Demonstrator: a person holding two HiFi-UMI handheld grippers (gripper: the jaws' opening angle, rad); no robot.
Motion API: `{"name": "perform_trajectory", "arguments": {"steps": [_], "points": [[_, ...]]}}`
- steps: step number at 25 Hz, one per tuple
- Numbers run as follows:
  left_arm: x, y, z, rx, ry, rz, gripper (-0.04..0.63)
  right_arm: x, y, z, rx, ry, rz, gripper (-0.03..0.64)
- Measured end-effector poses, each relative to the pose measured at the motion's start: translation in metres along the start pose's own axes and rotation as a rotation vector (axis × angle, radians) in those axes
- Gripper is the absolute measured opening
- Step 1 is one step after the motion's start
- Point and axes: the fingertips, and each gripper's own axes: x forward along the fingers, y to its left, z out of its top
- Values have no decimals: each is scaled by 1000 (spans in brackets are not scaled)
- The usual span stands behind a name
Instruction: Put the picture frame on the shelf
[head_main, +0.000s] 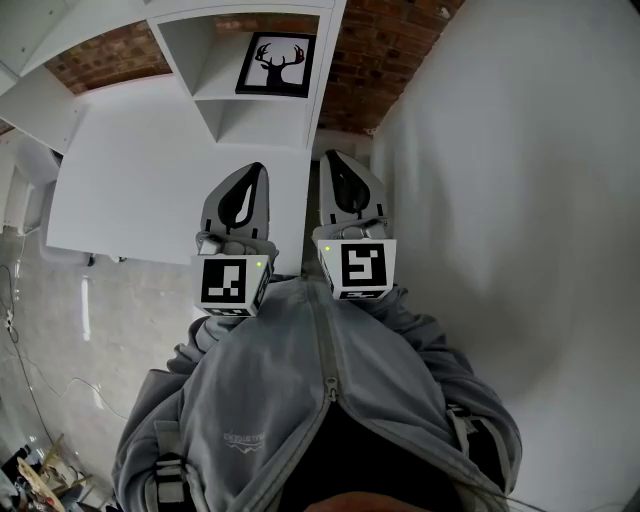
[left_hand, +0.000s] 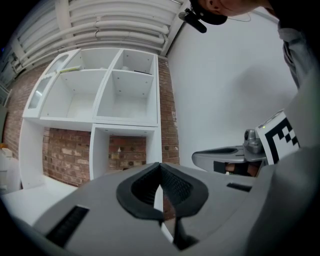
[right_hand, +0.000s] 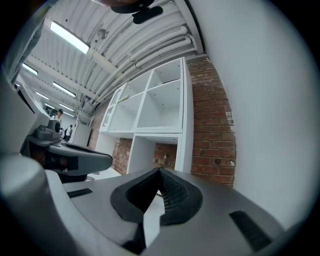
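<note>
Head view: the black-framed picture with a deer silhouette (head_main: 276, 64) is sitting in a cubby of the white cubby shelf (head_main: 322, 80), well apart from both claws. The left claw (head_main: 262, 170) and right claw (head_main: 328, 158) hang side by side near the person's grey hoodie (head_main: 300, 400).

Left gripper view: jaws pressed together, nothing between them.

Right gripper view: same deal, tips meeting, empty.

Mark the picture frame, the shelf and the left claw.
picture frame (head_main: 277, 63), head view, on the deer print
shelf (head_main: 328, 60), head view, right side panel
left claw (head_main: 259, 170), head view, closed tips
</note>
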Motion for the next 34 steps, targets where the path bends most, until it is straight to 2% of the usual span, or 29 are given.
{"name": "perform_trajectory", "arguments": {"steps": [13,34], "points": [[-21,5,-4,8,32,14,8,-18,21,5,28,-4,18,26],[-37,2,8,27,3,-2,8,-28,36,14,-5,-33,52,26]]}}
